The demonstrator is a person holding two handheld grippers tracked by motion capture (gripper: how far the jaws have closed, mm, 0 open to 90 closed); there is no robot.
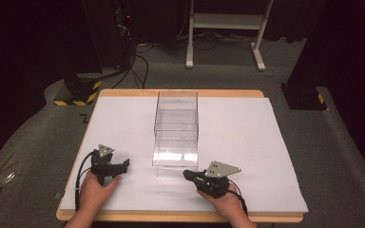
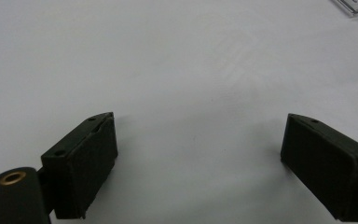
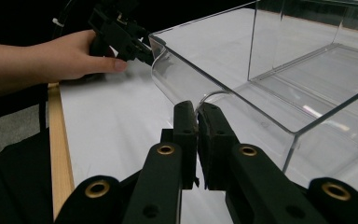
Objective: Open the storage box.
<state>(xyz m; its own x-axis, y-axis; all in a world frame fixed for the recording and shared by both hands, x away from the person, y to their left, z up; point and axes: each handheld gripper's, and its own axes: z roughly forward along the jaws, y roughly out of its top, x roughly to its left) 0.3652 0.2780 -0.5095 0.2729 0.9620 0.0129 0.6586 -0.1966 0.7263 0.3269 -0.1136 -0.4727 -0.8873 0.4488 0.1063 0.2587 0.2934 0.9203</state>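
A clear acrylic box (image 1: 176, 128) with an open top and inner dividers stands at the middle of the white table cover (image 1: 252, 142). My right gripper (image 1: 186, 174) is at its near right corner. In the right gripper view the right gripper (image 3: 196, 109) has its jaws pressed together on the curved front lip of the clear box (image 3: 270, 84). My left gripper (image 1: 126, 164) rests left of the box, apart from it. Its jaws stand wide apart over the bare white cover, and the left gripper (image 2: 198, 154) holds nothing. The right gripper view also shows the other hand (image 3: 70, 58) with its gripper.
The table's wooden edge (image 3: 56, 140) runs close behind the grippers. Beyond the far edge stand a white metal frame (image 1: 223, 21), a yellow-and-black striped base (image 1: 78, 92) and a black base (image 1: 304, 97) on grey carpet, with cables.
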